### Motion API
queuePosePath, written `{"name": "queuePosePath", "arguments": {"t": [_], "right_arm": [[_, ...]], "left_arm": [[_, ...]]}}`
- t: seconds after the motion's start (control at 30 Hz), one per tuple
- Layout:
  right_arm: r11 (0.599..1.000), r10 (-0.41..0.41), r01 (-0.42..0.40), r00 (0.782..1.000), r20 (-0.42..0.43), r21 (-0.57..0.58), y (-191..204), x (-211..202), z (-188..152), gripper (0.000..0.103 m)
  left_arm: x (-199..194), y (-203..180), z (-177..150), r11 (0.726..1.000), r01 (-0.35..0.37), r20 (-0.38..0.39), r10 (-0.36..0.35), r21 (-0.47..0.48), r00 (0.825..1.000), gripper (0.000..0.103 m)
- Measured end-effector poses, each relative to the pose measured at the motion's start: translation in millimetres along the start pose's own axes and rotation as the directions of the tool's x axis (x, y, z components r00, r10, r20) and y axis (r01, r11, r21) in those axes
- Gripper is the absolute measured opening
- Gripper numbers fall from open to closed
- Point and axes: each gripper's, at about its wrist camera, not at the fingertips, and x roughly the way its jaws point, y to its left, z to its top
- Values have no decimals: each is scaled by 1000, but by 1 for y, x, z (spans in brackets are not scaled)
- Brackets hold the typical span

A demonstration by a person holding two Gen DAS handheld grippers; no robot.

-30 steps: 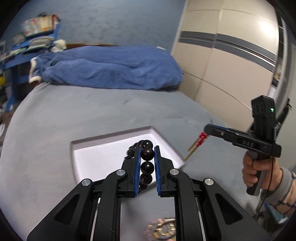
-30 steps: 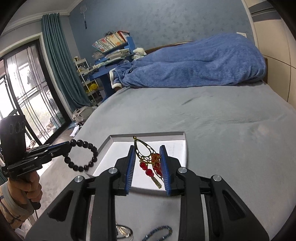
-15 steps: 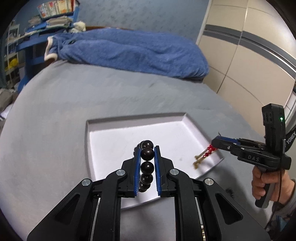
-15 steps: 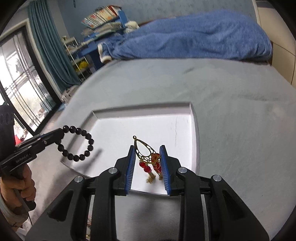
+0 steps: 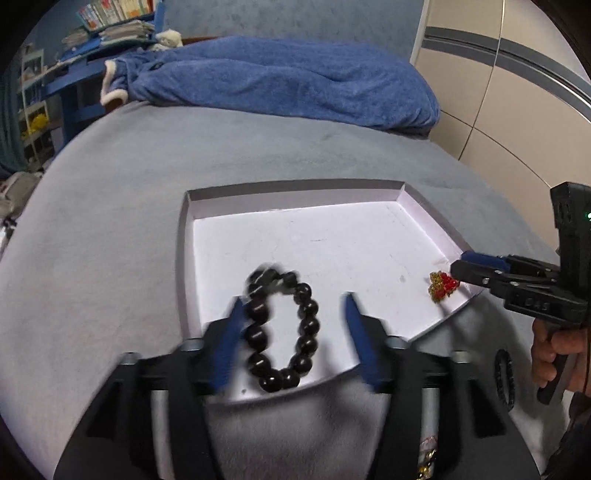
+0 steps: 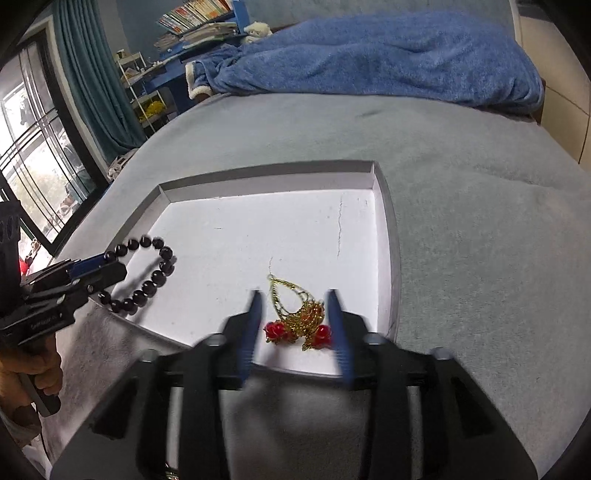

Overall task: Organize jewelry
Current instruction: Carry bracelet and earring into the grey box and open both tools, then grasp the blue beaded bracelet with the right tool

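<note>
Since a moment ago: both hand-held grippers have let go; the beads and the earring that were pinched between the blue pads now lie in the tray.
Left hand-held gripper (image 5: 291, 314): jaws spread wide and blurred, poised over the near edge of the tray, holding nothing.
Black round-bead bracelet (image 5: 282, 326): lying as an oval loop on the white tray floor, between the left fingers and touching neither; from the right wrist view it sits at the tray's near left corner, just beside the left gripper's tip.
Right hand-held gripper (image 6: 293, 325): jaws parted, a moderate gap, also blurred, with nothing held.
Gold filigree drop earring with red beads (image 6: 295, 315): resting on the tray floor near the front right edge, between the right fingers; I cannot tell whether it touches the pads.
Shallow white rectangular tray (image 5: 295, 192): sitting flat on the grey bedspread (image 5: 110, 221), low grey walls around it.
Rumpled blue fleece blanket (image 5: 280, 85): heaped at the far end of the bed, well apart from the tray.
Blue shelf stacked with books (image 6: 192, 22): beyond the bed, near the teal curtain (image 6: 96, 74).
</note>
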Motion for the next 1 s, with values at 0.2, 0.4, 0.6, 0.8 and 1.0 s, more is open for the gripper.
{"name": "queuePosePath", "arguments": {"t": [0.2, 0.4, 0.6, 0.8, 1.0], "right_arm": [[1000, 13, -11, 997, 80, -24, 1, -29, -12, 64], [1000, 14, -16, 992, 123, 17, -10, -60, -40, 74], [998, -13, 5, 992, 125, 68, -21, -85, -78, 78], [994, -44, 32, 993, 112, 107, -30, -102, -119, 82], [989, -46, 31, 994, 101, 147, -36, -112, -144, 82]], "left_arm": [[-24, -5, -12, 1000, -14, 64, 14, 3, 998, 84], [-51, -25, -29, 999, -20, 116, 14, 51, 993, 90], [-61, -43, -51, 995, -6, 110, -5, 95, 994, 92], [-63, -51, -82, 995, 3, 80, -12, 104, 997, 92], [-65, -40, -100, 999, 21, 64, -24, 50, 998, 92]]}}
